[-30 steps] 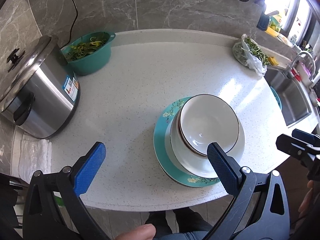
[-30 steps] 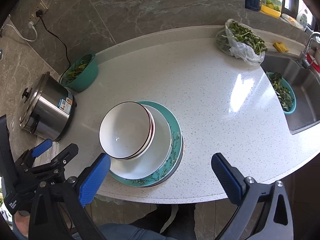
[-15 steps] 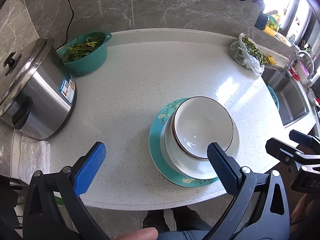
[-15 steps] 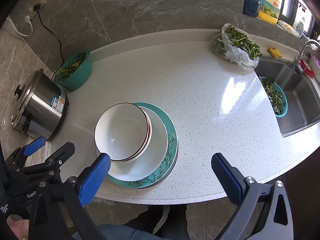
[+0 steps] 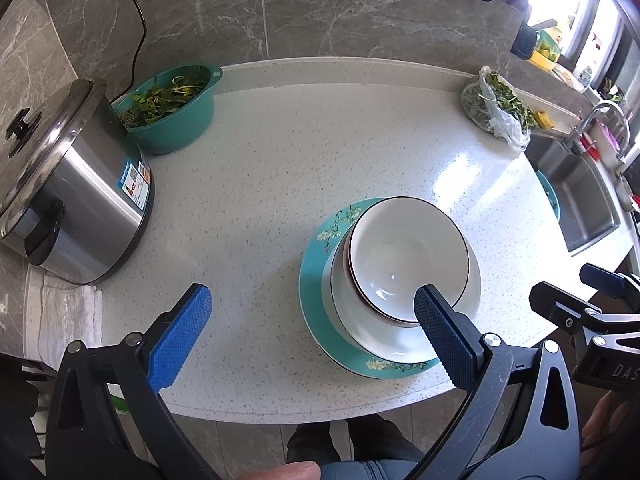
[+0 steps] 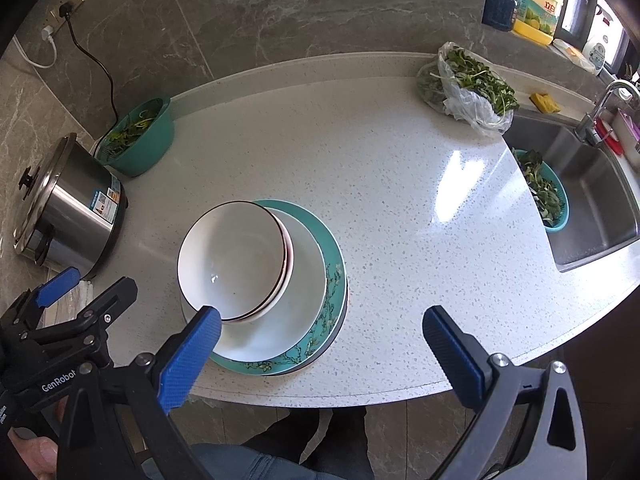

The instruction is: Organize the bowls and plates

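The crockery stands in one pile near the front edge of the white counter (image 6: 400, 168). At the bottom is a teal plate (image 6: 334, 280) with a flower pattern, and under it the edge of one more dark plate seems to show. On the teal plate lies a white plate (image 6: 304, 276), and on this plate sit the white bowls (image 6: 232, 256) with dark rims, nested one in another; at least two rims are visible. The bowls sit off-centre, toward the left side of the plates. No other plate or bowl lies loose on the counter, so the stacking looks finished or almost finished. What may remain is to centre the bowls or to carry the pile away, but this is only a judgement.

The left gripper (image 5: 306, 330) is wide open and holds nothing. Its right finger appears in front of the near rim of the bowls, but whether it touches them cannot be told. The right gripper (image 6: 322, 346) is also wide open and empty, above the front edge of the counter beside the pile.
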Tool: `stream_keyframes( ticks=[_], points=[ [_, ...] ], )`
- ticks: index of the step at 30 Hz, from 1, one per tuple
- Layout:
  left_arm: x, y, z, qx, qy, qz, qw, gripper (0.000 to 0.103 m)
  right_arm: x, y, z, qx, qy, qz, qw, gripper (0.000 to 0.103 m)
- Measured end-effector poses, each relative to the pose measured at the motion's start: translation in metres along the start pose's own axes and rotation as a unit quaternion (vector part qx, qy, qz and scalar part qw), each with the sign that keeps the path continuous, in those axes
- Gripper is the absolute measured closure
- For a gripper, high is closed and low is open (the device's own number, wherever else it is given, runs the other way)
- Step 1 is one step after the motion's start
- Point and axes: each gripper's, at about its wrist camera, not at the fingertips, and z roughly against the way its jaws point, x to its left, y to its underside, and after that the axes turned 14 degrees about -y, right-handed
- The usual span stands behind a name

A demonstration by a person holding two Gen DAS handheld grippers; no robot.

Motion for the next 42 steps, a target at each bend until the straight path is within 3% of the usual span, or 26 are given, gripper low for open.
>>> stream_keyframes(
  ticks=[42],
  points=[
    [-0.0060,0.0037,-0.0040,0.008,-0.004,0.003,1.0000,0.000,0.0019,0.0009,-0.0088,0.015,0.005,0.008,1.000,0.000]
  ],
)
